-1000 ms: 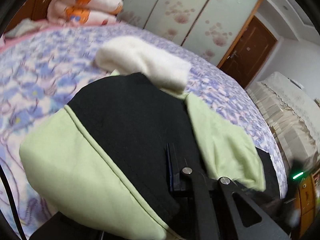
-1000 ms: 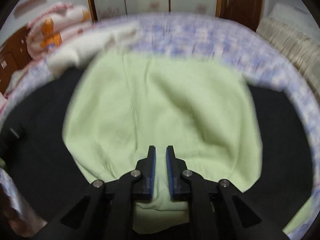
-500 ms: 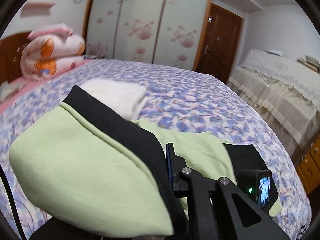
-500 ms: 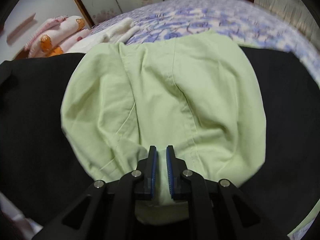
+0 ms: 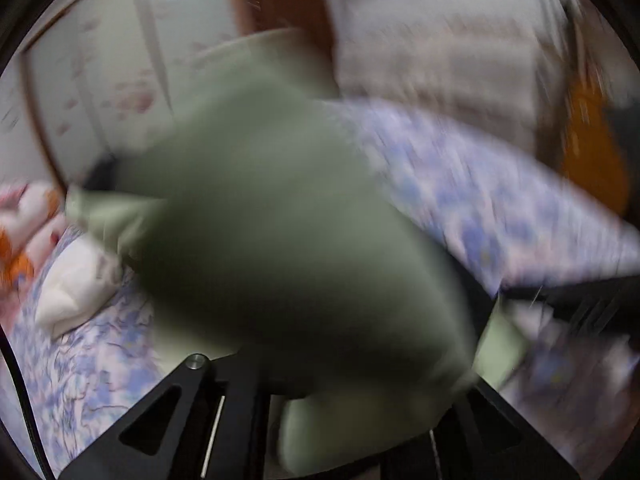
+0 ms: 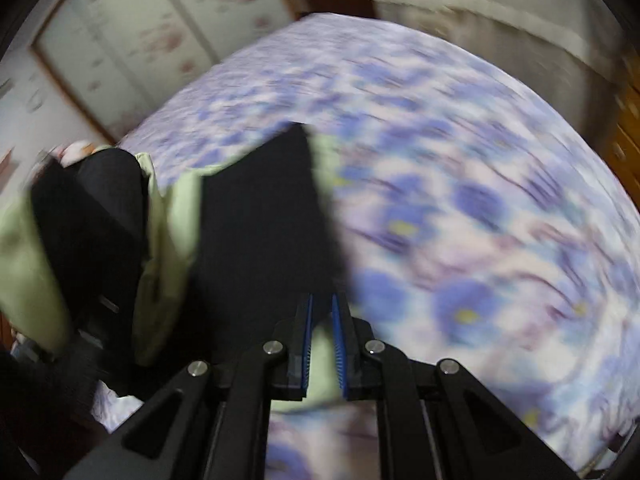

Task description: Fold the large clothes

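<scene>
Left wrist view: your view is mostly filled by a blurred mass of the green-and-black garment, hanging close in front of the lens above the bed. Only this view shows the cream folded cloth lying on the floral bedspread at left, with the pink and orange bedding beyond it at the left edge. The wardrobe doors and a brown door stand behind, smeared by motion.

Your left hand-held gripper shows only its black linkage at the bottom edge; the fingertips are buried under the cloth, so whether they are apart or clamped cannot be told from here. Green fabric spills down between the two linkage arms.

Right wrist view: here the garment reads more clearly, a black panel with pale green edges, stretched from the fingers away toward the left, where it bunches around a dark shape too blurred to identify. The floral bedspread fills the right half, sharp nowhere.

Your right hand-held gripper is pinched onto a pale green edge of the garment, cloth visible between the blue pads, which stand narrowly apart around it. The gripper points forward and slightly down over the bed.
</scene>
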The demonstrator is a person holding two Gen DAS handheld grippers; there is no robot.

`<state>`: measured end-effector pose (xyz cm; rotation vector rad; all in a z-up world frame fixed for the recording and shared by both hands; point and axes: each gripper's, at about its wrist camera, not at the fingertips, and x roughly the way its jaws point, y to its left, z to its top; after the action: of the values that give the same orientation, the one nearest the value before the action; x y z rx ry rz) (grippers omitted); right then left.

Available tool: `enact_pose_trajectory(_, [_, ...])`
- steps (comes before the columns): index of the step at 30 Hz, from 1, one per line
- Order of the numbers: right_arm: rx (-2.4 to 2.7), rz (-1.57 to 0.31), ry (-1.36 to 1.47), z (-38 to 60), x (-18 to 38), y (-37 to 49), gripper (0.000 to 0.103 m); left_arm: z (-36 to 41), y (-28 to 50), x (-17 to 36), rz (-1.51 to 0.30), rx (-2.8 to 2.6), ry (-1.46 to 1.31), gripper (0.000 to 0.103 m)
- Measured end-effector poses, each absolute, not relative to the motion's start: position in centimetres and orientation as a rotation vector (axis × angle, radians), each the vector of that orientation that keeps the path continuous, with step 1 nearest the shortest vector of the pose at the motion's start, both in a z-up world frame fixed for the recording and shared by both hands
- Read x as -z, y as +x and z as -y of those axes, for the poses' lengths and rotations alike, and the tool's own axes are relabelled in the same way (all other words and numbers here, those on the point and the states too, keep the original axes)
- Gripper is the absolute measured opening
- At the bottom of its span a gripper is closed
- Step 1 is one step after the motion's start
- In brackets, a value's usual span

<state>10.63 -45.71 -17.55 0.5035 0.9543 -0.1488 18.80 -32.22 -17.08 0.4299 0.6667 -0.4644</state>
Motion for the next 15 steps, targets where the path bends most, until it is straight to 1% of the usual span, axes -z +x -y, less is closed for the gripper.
enact_pose_trajectory(1, [0.168, -0.970, 0.517, 46.5, 18.1, 10.2, 0.011, 33.6, 18.6, 19.0, -0.705, 0.462, 0.488, 0.015])
enact_pose_trajectory(2, [0.179, -0.986, 0.536, 47.2, 18.7, 9.7, 0.011, 34.6, 18.5, 20.9, -0.755, 0.458, 0.537, 0.025])
enact_pose_trajectory(4, [0.174, -0.997, 0.552, 47.9, 19.1, 9.1, 0.011, 35.2, 18.2, 22.1, -0.773, 0.450, 0.567, 0.031])
enact_pose_trajectory(6, [0.165, -0.992, 0.549, 48.0, 19.3, 8.6, 0.011, 35.2, 17.6, 21.8, -0.754, 0.471, 0.574, 0.042])
enact_pose_trajectory(7, [0.159, -0.984, 0.548, 48.0, 19.1, 8.5, 0.012, 35.1, 17.4, 21.4, -0.761, 0.494, 0.557, 0.060])
enact_pose_trajectory(8, [0.149, -0.975, 0.546, 47.8, 18.9, 8.4, 0.014, 34.7, 17.2, 20.6, -0.764, 0.514, 0.527, 0.071])
enact_pose_trajectory(10, [0.129, -0.958, 0.550, 47.8, 18.7, 8.6, 0.017, 33.6, 16.6, 19.1, -0.764, 0.551, 0.479, 0.072])
enact_pose_trajectory(13, [0.093, -0.936, 0.559, 47.5, 17.7, 8.6, 0.024, 30.8, 15.9, 16.7, -0.779, 0.584, 0.371, 0.072])
enact_pose_trajectory(15, [0.057, -0.919, 0.560, 47.4, 17.1, 8.7, 0.026, 28.7, 15.8, 15.5, -0.787, 0.575, 0.288, 0.072])
